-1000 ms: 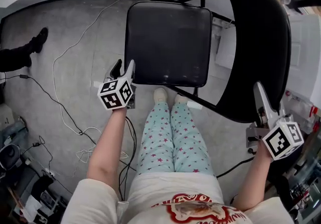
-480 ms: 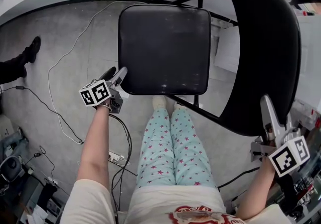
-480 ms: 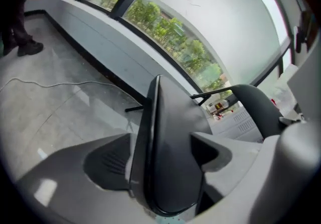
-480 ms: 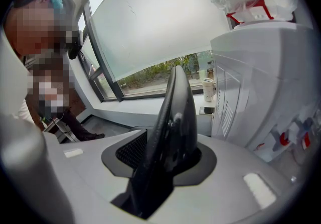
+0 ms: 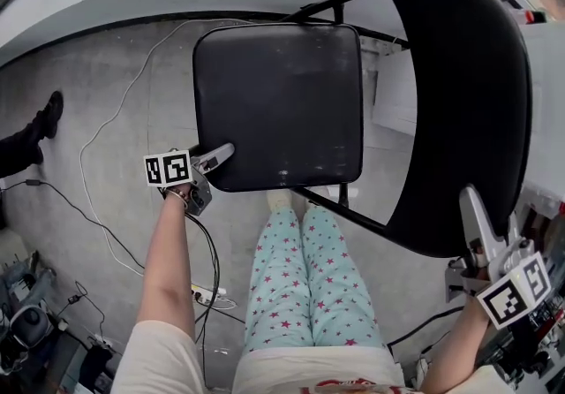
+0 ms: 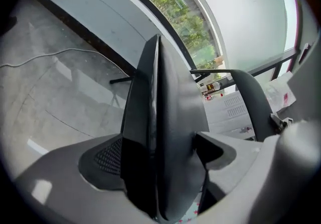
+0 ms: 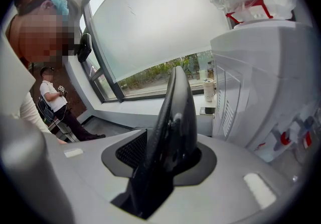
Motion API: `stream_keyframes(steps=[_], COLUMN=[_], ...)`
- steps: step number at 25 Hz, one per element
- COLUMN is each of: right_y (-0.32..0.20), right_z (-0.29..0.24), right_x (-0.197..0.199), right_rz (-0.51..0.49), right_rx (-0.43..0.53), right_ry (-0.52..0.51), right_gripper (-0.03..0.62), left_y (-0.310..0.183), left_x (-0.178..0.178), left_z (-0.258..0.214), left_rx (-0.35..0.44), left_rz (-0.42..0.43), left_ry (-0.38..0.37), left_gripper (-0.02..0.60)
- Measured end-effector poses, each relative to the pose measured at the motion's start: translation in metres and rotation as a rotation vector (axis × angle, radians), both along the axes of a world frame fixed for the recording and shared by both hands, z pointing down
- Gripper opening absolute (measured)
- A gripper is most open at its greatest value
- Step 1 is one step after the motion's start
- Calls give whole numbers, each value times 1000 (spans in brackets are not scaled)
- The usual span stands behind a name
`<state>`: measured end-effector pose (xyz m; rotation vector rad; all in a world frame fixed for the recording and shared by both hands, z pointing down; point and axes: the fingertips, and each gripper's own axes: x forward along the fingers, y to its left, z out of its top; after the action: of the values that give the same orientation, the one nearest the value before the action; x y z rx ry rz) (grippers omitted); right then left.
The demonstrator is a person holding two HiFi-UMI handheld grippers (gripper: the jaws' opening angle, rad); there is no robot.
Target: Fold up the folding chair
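The folding chair (image 5: 335,74) stands open on the grey concrete floor (image 5: 115,101) right in front of the person's star-print trousers (image 5: 305,277). Its seat (image 5: 278,101) is a rounded square of black, slightly scuffed vinyl. The backrest (image 5: 468,101) is a broad, smooth black curve off to the right, and thin black tubing joins the two.

The bare left forearm reaches straight ahead, the wrist turned so the left gripper (image 5: 225,152) lies low at the seat's near left corner, one finger over the top and the other underneath. In the left gripper view the seat (image 6: 165,117) shows edge-on and fills the gap between the meshed pads, so the fingers are pinching it. The right arm is bent out to the side. The right gripper (image 5: 481,207) points up and forward, and its fingers are clamped on the backrest's lower rim, with the glossy edge (image 7: 173,132) wedged between them.

A second ago the left gripper stood higher beside that corner with its marker cube (image 5: 168,169) facing up. It has since dropped and rolled onto the seat. The right gripper has kept its bite on the backrest. A white cable (image 5: 97,132) loops across the floor to the left.
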<state>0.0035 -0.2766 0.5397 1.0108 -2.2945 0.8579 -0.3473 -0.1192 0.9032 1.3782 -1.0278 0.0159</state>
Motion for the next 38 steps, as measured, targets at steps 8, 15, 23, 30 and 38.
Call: stream_keyframes(steps=[8,15,23,30,38], right_y=[2,-4,5,5,-5], right_z=[-3,-4,-57,-84,-108], right_x=[1,0,-17,-18,10], right_rz=[-3,-16,23,18,26], right_rx=[-2,-6,-26,19,92], right_ry=[-9,-42,-172,-221,-160], right_gripper=[164,133,166,213,179], left_y=[-8,-2,-23,-48,-74], left_x=[19,17,49,95,156], left_z=[-2,-9,-89,-137,-190], left_rx=[143,130,153,86,-1], left_rz=[-35,-78,-61,-24,-12], left_ry=[295,316,322,147,-29], left_gripper=[430,355,259,248,240])
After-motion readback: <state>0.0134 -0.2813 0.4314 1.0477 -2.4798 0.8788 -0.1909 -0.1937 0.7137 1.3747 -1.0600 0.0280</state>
